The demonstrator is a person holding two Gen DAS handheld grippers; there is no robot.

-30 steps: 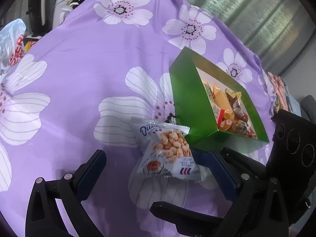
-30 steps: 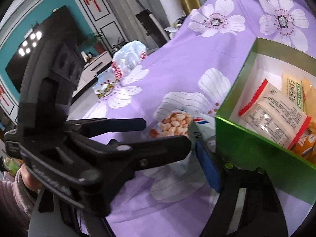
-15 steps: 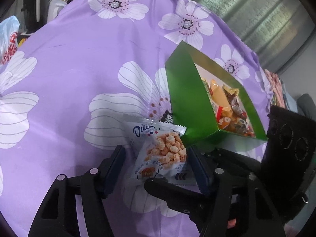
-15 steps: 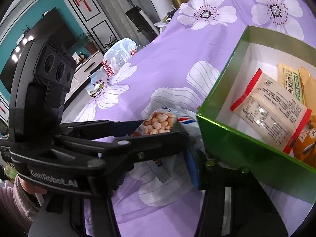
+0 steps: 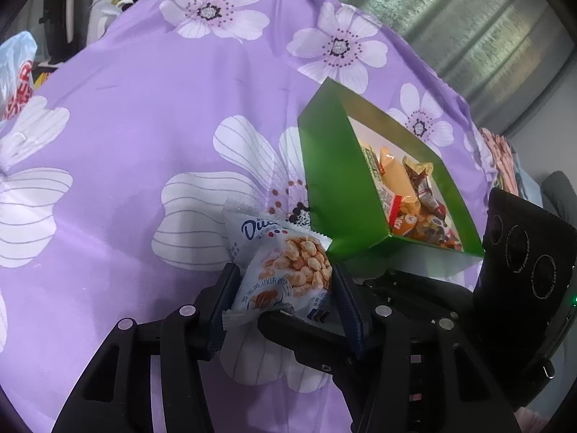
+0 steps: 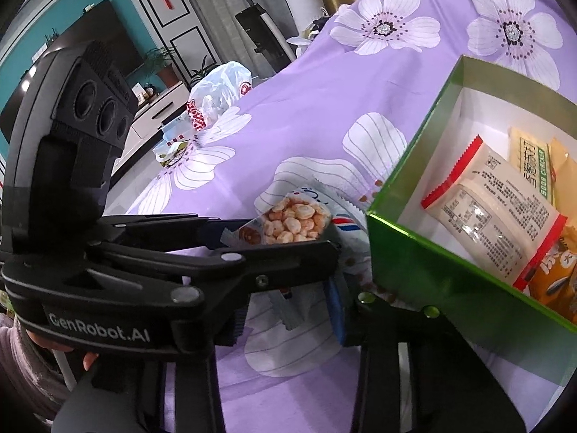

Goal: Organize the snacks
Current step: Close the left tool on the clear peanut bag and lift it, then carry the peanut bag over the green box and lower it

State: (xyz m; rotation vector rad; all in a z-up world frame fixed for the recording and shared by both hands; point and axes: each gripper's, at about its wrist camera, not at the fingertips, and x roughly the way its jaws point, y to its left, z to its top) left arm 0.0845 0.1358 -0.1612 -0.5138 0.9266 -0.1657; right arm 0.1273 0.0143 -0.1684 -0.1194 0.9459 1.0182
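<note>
A white snack packet printed with round puffs is pinched between the two blue pads of my left gripper, slightly off the purple flowered cloth. It also shows in the right wrist view, with the left gripper's fingers closed around it. A green box holding several snack packets stands just right of the packet; its near corner shows in the right wrist view. My right gripper sits low beside the box with its jaws apart and nothing between them.
The purple cloth with white flowers covers the whole table. A white plastic bag with red print lies at the far left edge. A TV wall and cabinet lie beyond the table.
My left gripper moved forward around the puff packet and closed on it, crumpling it and lifting it a little. The right gripper stayed beside the green box.
</note>
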